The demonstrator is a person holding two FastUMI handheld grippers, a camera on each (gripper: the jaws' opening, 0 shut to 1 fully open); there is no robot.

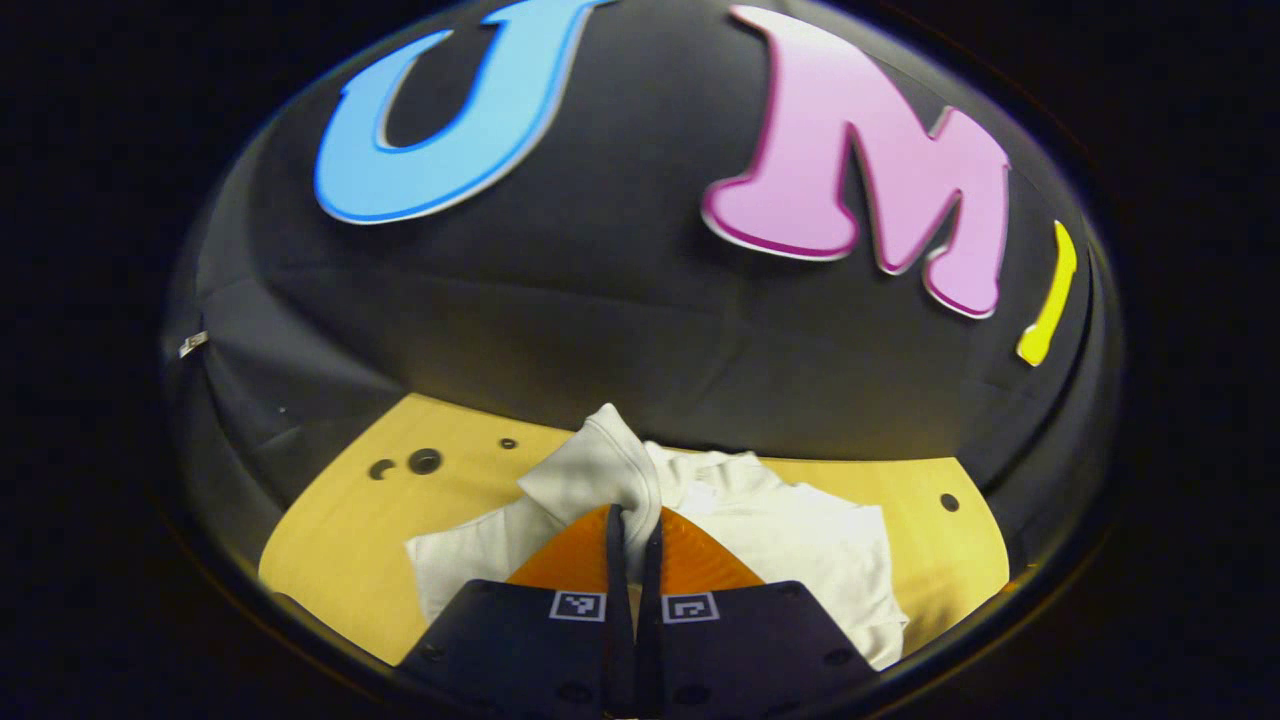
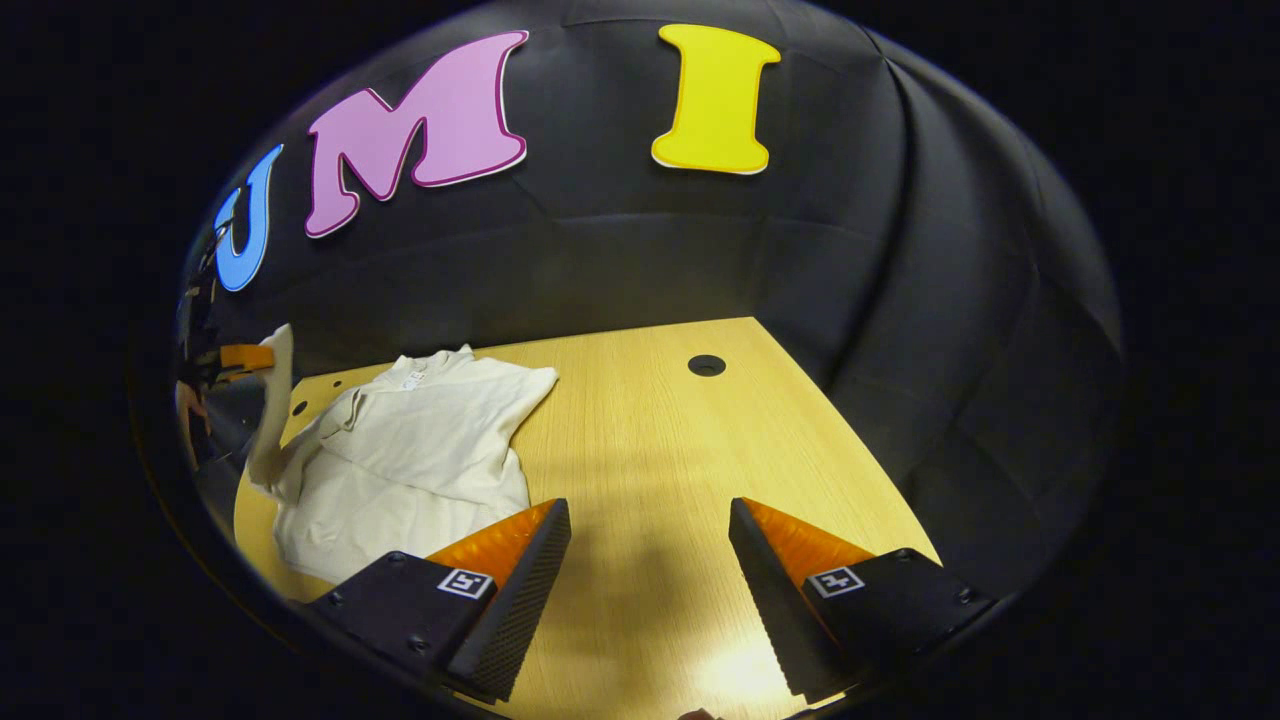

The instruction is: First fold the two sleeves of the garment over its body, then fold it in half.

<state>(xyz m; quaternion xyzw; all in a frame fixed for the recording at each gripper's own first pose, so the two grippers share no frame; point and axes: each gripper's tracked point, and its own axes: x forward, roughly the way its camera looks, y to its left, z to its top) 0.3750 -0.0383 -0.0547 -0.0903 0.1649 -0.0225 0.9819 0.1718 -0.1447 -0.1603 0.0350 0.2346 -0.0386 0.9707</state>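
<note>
left gripper (image 1: 633, 530): at 6 o'clock in the left gripper view, level and pointing toward the booth wall; its fingers are closed to a thin slit, pinching a fold of white cloth between them.
sleeve (image 1: 600, 470): the pinched part, lifted off the table and rising to a peak just past the fingertips at 12 o'clock from them; in the right gripper view it hangs as a pale strip at 9 o'clock.
garment (image 2: 405, 460): a white long-sleeved top, lying rumpled on the table; in the left gripper view it spreads from 7 to 4 o'clock behind the fingers; in the right gripper view it sits at 9 to 10 o'clock of that gripper.
right gripper (image 2: 650, 550): at 6 o'clock in the right gripper view, held above bare wood; fingers spread wide, nothing between them, the left fingertip near the garment's hem; touching or apart, i cannot tell.
table (image 2: 650, 430): light wood, with round dark holes near its far edge.
hand (image 2: 190, 410): glimpsed at 9 o'clock in the right gripper view, holding the left gripper up.
</note>
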